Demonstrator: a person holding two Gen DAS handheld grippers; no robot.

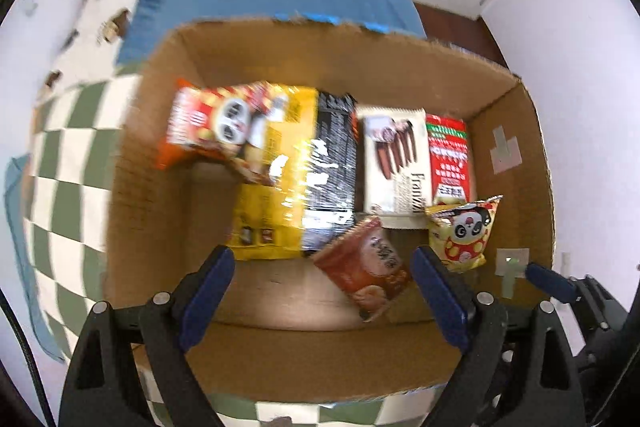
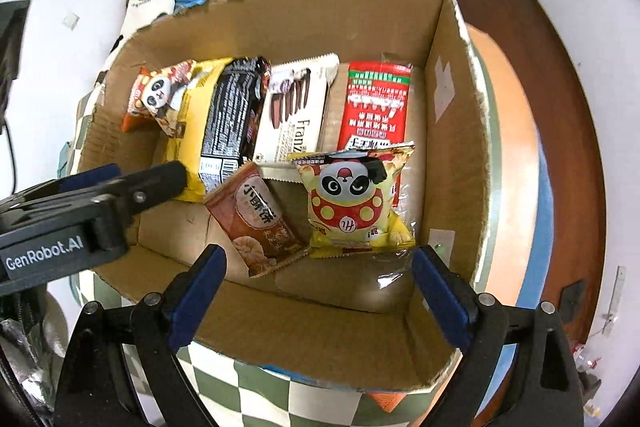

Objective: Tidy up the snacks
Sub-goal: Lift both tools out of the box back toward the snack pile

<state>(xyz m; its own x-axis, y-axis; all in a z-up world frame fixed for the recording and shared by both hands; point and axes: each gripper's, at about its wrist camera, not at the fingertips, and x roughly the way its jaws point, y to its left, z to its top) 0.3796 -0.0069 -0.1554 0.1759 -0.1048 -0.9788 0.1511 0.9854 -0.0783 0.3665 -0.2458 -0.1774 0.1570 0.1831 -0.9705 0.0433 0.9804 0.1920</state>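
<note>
Snacks [image 2: 280, 131] lying flat side by side inside the cardboard box [image 2: 460, 131], likely so all are fitting neatly, with left tool [image 1: 322, 291] and right tool [image 2: 318, 287] hovering above, both spread apart, holding nothing.

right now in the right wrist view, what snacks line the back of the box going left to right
orange panda bag → yellow and black pack → white Franzi wafer pack → red and green packet. The brown biscuit pack and yellow panda bag lie nearer, in front of these.
</note>
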